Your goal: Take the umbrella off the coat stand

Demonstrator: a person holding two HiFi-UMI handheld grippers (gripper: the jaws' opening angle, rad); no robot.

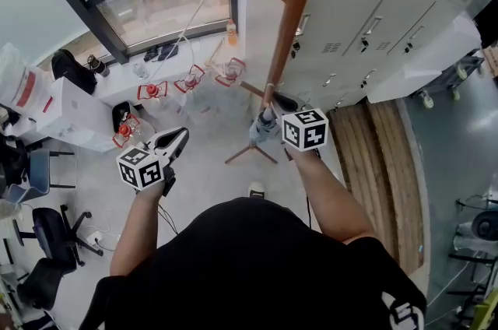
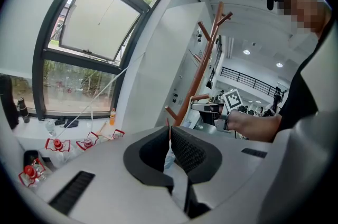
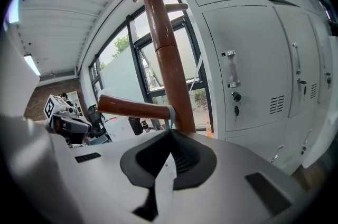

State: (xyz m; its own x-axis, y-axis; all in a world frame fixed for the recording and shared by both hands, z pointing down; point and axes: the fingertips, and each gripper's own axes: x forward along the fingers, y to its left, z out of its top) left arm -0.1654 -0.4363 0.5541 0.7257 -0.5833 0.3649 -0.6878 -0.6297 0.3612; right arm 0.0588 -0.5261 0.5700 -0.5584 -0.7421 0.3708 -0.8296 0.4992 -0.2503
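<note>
The brown wooden coat stand rises in front of me, and its pole fills the middle of the right gripper view. A grey-blue folded umbrella hangs beside the pole, low down. Its grey-blue strap loops over a side peg and runs down into my right gripper, which is shut on it. In the head view the right gripper sits right at the pole. My left gripper hovers to the left, away from the stand, its pads together with nothing held.
White metal lockers stand just right of the stand. A large window is at the left rear. Several red-capped bottles sit on the floor below it. Boxes and office chairs crowd the left.
</note>
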